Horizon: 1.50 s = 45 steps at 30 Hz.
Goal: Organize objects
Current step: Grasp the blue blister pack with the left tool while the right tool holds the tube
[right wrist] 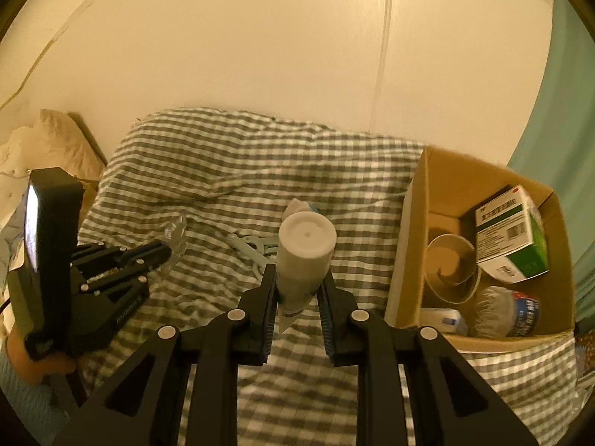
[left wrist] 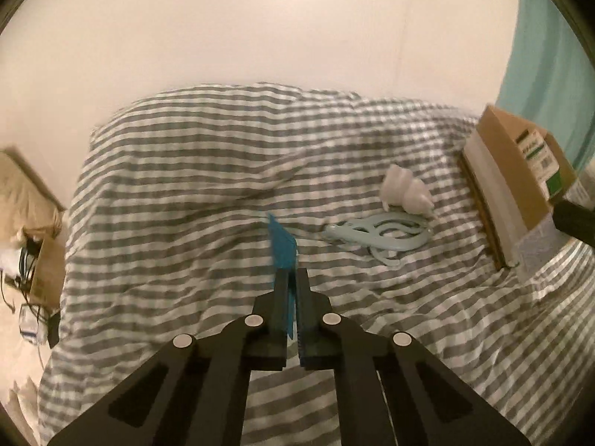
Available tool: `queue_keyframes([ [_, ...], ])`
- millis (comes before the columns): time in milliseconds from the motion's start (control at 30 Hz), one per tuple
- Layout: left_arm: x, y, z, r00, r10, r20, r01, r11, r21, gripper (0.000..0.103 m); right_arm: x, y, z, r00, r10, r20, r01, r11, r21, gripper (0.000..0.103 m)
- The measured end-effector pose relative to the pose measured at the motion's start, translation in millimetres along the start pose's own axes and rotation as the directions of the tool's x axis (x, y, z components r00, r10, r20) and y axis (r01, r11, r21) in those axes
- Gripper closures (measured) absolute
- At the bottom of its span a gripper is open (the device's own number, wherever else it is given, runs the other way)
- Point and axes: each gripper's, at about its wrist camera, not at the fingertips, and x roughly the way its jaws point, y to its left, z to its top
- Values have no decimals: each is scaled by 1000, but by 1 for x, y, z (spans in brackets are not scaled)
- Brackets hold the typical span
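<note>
My left gripper (left wrist: 292, 273) is shut on a thin blue plastic piece (left wrist: 283, 246) held above the checked bed cover. It also shows in the right wrist view (right wrist: 169, 249), where the piece looks clear. My right gripper (right wrist: 297, 275) is shut on a white tube with a round cap (right wrist: 306, 249), held upright above the bed, left of the cardboard box (right wrist: 416, 200). A pale blue folding hanger (left wrist: 375, 236) and a white ridged object (left wrist: 407, 189) lie on the bed to the right of my left gripper. The box also shows in the left wrist view (left wrist: 509, 182).
The box holds a green and white carton (right wrist: 509, 234), a cardboard roll (right wrist: 452, 271), a crushed bottle (right wrist: 505, 312) and a small white packet (right wrist: 444, 319). A teal curtain (right wrist: 565, 111) hangs at right. A box with cables (left wrist: 41, 271) sits left of the bed.
</note>
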Motion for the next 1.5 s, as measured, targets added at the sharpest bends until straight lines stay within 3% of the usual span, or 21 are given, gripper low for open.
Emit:
queue_keyframes([
  [300,-72,9,10,992,-74,102,78,996,-39,100,-44,4,1,999,12,44,-11,1000,-8,83],
  [500,-126,-22,31,973,-120,196,116,993,31,100,-90,-8,9,994,9,110,-8,1000,-13,83],
  [700,-154,-71,55,955,-174,240,148,981,124,100,-128,-39,22,987,-38,154,43,999,-25,83],
  [833,-134,-89,56,963,-188,191,168,979,116,99,-136,-63,21,987,-51,150,53,998,-14,83],
  [967,-82,-89,30,990,-122,68,115,988,99,97,-116,-71,5,993,-18,117,17,1000,8,83],
  [1033,-62,-85,18,996,-91,23,88,991,104,94,-101,-68,-2,996,-7,90,7,1000,-4,83],
  [1100,-35,-77,1,999,-17,-35,21,992,122,83,-81,-62,-8,998,17,56,-16,1000,-20,83],
  [1200,-10,-70,-16,996,61,-69,-49,986,161,46,-59,-55,-14,998,56,24,-55,998,-13,83],
  [1233,-5,-68,-20,994,77,-72,-63,983,175,44,-53,-53,-15,998,67,18,-66,998,-8,83],
  [1333,14,-64,-30,989,114,-97,-89,968,235,44,-32,-41,-16,996,91,-11,-91,996,-26,83],
  [1500,36,-71,-35,988,102,-113,-59,941,333,44,-1,-31,-15,994,95,-61,-98,994,-52,83],
])
